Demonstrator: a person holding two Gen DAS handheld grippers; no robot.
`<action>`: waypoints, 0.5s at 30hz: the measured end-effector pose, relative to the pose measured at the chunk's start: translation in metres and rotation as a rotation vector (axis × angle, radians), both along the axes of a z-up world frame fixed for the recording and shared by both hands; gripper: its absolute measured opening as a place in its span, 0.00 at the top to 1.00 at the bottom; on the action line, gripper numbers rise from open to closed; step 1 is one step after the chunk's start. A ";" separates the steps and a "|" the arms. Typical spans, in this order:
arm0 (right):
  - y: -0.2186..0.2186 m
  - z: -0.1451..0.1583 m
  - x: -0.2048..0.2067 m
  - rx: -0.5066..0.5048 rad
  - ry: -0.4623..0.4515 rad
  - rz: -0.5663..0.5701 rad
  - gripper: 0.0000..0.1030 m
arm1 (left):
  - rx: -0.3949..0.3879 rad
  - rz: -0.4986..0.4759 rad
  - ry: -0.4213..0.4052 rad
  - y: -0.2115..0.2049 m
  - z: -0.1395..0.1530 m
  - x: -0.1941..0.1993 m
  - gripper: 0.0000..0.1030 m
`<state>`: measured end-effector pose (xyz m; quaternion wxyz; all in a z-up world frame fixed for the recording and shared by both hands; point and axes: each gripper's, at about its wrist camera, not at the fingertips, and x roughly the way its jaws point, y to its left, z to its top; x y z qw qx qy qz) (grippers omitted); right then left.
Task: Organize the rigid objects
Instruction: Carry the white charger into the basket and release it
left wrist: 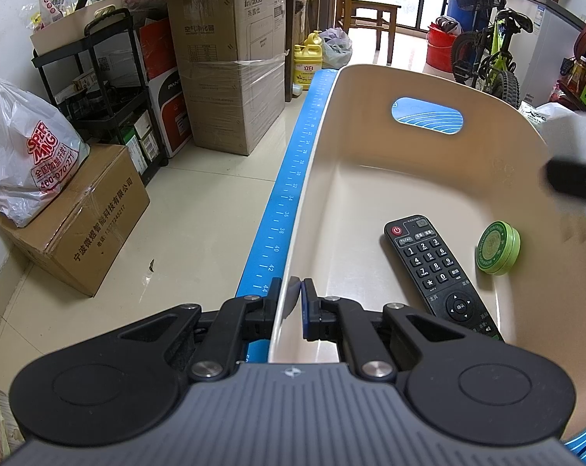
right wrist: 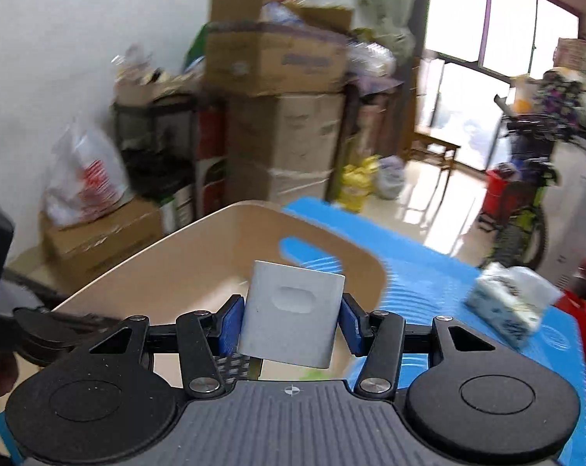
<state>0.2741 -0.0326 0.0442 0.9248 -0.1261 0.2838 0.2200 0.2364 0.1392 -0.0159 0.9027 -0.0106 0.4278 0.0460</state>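
**Left gripper pinches the bin wall; right gripper carries a white block above it**

The left gripper (left wrist: 297, 291) has its jaws drawn together on the near rim of the beige bin (left wrist: 429, 178), one finger outside the wall and the blue-padded one inside, so the thin wall is clamped between them. The right gripper (right wrist: 291, 320) has its blue pads (right wrist: 231, 324) pressed against both sides of a white rectangular block (right wrist: 291, 318), which is tilted slightly and has a shallow oval recess in its face. The block hangs in the air over the near part of the bin (right wrist: 169, 268), not touching it.

Inside the bin, on its floor, lie a black remote control (left wrist: 436, 272) and, just beside it to the right, a round green tin (left wrist: 498, 247); they are close but apart. The far wall of the bin has an oval handle slot.

The bin sits on a blue mat (left wrist: 281, 209) with a printed ruler scale along its edge. In the right wrist view a tissue pack (right wrist: 510, 303) lies on the mat (right wrist: 429, 268) to the right of the bin, blurred.

Beyond are stacked cardboard boxes (left wrist: 231, 77), a white plastic bag (left wrist: 29, 147), a yellow jug (left wrist: 308, 63), a wooden chair (left wrist: 366, 11) and a bicycle (left wrist: 491, 58) on a tiled floor.
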 end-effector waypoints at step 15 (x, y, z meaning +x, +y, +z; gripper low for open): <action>0.071 -0.052 0.015 -0.167 0.282 0.183 0.45 | -0.007 -0.003 0.001 0.001 0.000 0.000 0.90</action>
